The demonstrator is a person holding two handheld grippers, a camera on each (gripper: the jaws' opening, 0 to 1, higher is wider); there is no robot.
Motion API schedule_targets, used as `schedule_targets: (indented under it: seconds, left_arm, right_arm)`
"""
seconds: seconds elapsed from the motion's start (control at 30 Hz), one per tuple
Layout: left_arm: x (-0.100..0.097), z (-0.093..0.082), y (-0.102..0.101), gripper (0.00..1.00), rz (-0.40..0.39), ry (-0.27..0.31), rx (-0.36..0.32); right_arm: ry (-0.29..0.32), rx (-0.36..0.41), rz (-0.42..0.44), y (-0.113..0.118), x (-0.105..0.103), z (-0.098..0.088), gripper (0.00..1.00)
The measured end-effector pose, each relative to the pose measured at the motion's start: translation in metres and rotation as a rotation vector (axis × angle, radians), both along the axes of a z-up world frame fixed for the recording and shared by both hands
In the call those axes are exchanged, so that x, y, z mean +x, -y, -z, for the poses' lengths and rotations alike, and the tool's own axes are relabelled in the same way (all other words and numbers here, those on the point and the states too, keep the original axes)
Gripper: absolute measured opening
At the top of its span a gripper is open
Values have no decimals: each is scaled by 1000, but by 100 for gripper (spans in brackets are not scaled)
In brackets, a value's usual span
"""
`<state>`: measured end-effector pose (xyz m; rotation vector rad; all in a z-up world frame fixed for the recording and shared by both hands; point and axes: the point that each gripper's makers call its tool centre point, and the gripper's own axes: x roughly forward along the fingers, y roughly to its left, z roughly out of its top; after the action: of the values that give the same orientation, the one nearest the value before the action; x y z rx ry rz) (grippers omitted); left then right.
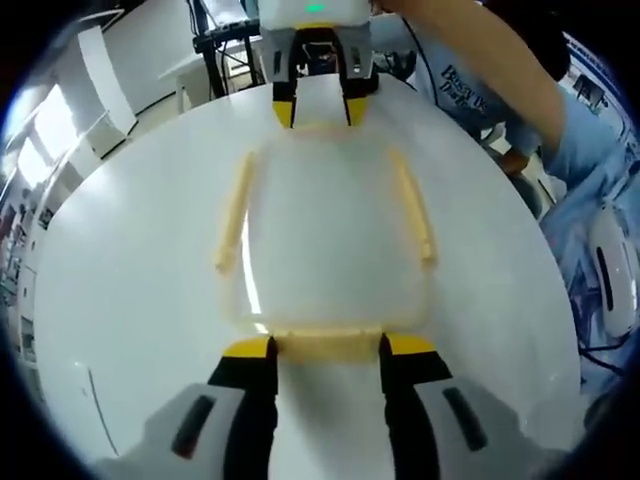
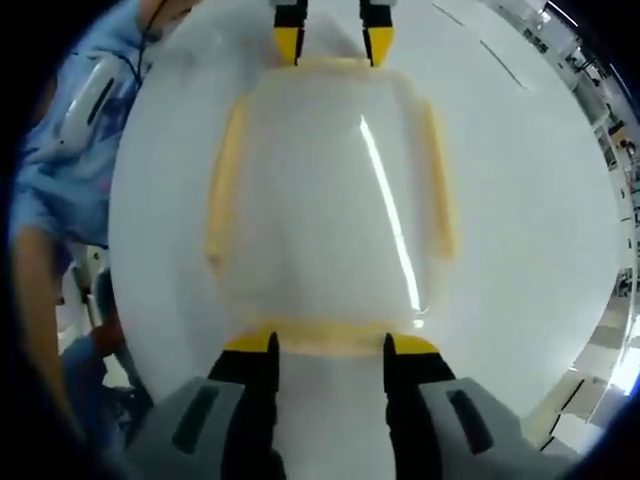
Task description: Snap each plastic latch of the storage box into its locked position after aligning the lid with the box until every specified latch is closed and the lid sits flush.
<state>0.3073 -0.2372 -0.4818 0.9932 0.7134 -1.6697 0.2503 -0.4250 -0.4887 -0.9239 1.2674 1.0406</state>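
A translucent storage box with its lid point(image 1: 330, 240) on lies in the middle of the round white table point(image 1: 130, 290). Pale yellow latches run along its two long sides point(image 1: 235, 212) point(image 1: 415, 205) and its two short ends. My left gripper point(image 1: 328, 347) is open, its yellow-tipped jaws flanking the near end latch point(image 1: 328, 340). At the opposite end my right gripper point(image 1: 320, 108) is open around the far latch. In the right gripper view the same lid point(image 2: 325, 200) lies ahead, the right gripper point(image 2: 330, 345) straddles its end latch point(image 2: 330, 337), and the left gripper point(image 2: 332, 40) sits opposite.
A person's blue sleeve point(image 1: 590, 130) and arm reach in past the table's edge, also seen as the sleeve point(image 2: 60, 150) in the right gripper view. Desks and black frames point(image 1: 215, 60) stand beyond the table. Bare table surface point(image 2: 530, 220) surrounds the box.
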Motion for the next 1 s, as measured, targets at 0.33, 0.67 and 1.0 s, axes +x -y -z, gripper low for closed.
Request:
schedule_targets:
  seconds: [0.33,0.67,1.0]
  left_arm:
    - [-1,0,-2,40,-20,-5,10]
    - [0,1,-4,40,1,-1,20]
    - [2,-1,-4,40,20,-2,18]
  right_arm:
    - [3,3,-3,-1,-4,1,46]
    - [5,12,6,-3,-1,0,40]
    - [12,35,23,-7,-1,-1,40]
